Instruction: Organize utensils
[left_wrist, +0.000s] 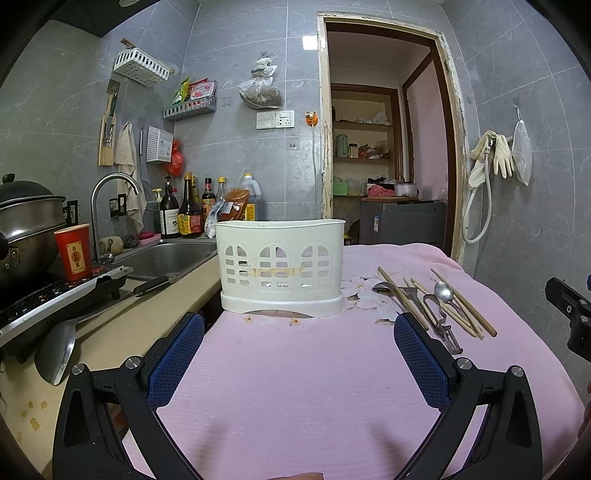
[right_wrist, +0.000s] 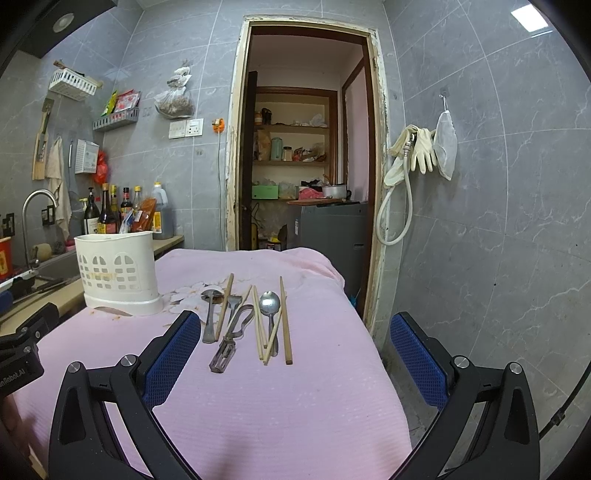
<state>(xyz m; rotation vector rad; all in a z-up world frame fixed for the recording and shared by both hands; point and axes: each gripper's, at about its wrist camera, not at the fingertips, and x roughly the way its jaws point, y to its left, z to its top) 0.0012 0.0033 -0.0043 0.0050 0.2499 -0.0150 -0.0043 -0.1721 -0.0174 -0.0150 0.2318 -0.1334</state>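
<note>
Your left tongs (left_wrist: 299, 332) and right tongs (right_wrist: 295, 332) gaped wide, holding nothing; the white caddy (right_wrist: 116, 273) stood at ten o'clock of the chopsticks (right_wrist: 285, 319), spoons (right_wrist: 269, 302) and peeler (right_wrist: 229, 341) on pink cloth (right_wrist: 258, 406).

left gripper (left_wrist: 299, 328) and right gripper (right_wrist: 295, 328) both level, jaws spread wide, gripping nothing.

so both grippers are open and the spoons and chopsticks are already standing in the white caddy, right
Not quite. Both grippers, left and right, are open, but the spoons and chopsticks lie flat on the pink cloth beside the white caddy, as the right wrist view shows.
</note>
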